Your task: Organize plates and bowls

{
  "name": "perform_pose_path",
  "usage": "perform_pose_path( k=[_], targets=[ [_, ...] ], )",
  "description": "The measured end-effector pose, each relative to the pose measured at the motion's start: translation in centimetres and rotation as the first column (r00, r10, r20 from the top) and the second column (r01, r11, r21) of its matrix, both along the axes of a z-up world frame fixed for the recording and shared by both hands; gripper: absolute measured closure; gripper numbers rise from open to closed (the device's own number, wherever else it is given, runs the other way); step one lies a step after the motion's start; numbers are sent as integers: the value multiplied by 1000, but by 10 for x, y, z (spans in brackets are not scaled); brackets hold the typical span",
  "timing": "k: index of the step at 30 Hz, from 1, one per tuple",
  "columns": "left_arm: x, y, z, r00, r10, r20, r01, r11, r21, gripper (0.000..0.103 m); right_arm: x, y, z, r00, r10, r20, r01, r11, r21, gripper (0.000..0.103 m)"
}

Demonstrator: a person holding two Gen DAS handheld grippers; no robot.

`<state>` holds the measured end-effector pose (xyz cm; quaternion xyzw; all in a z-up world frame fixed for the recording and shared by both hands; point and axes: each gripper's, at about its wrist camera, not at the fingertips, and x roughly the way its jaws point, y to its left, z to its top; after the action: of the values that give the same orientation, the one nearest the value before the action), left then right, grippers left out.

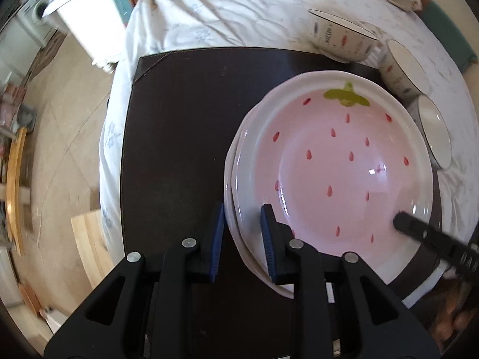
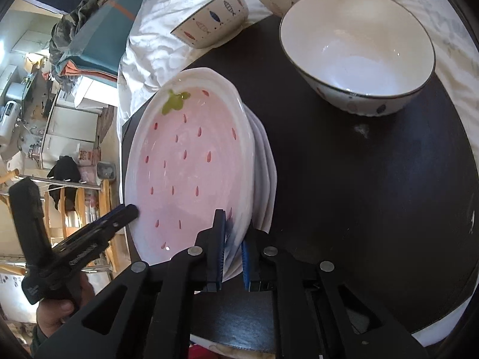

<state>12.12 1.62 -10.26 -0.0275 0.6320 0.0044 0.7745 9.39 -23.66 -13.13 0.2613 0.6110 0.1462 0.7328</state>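
Observation:
A pink strawberry-pattern plate (image 1: 338, 173) tops a stack of white plates (image 1: 233, 197) on a dark mat (image 1: 179, 137). My left gripper (image 1: 242, 233) straddles the stack's left rim, its blue pads a little apart from it. My right gripper (image 2: 233, 248) is shut on the rim of the stack (image 2: 263, 185) with the strawberry plate (image 2: 191, 161) on top; it also shows in the left wrist view (image 1: 419, 227). Three fish-pattern bowls (image 1: 341, 39) (image 1: 404, 68) (image 1: 434, 131) stand at the mat's far right. The nearest bowl (image 2: 359, 51) is upright.
The mat lies on a white quilted cloth (image 1: 224, 9) over a bed or table. Floor (image 1: 66, 119) and wooden furniture (image 1: 15, 188) are to the left. A folded teal cloth (image 2: 98, 39) lies at the back.

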Motion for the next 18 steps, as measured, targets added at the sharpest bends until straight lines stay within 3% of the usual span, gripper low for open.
perform_pose_path(
  k=[6, 11, 18],
  targets=[
    [-3, -11, -7, 997, 74, -38, -72, 995, 62, 73, -1, 0, -1, 1000, 23, 3, -23, 1000, 4, 92],
    [1, -13, -11, 977, 204, -57, -199, 977, 76, 71, 3, 1, -1, 999, 45, -11, -45, 999, 9, 91],
    [0, -31, -13, 974, 225, -35, -215, 960, 179, 64, 8, 1, -1, 994, 109, 8, -109, 994, 29, 90]
  ],
)
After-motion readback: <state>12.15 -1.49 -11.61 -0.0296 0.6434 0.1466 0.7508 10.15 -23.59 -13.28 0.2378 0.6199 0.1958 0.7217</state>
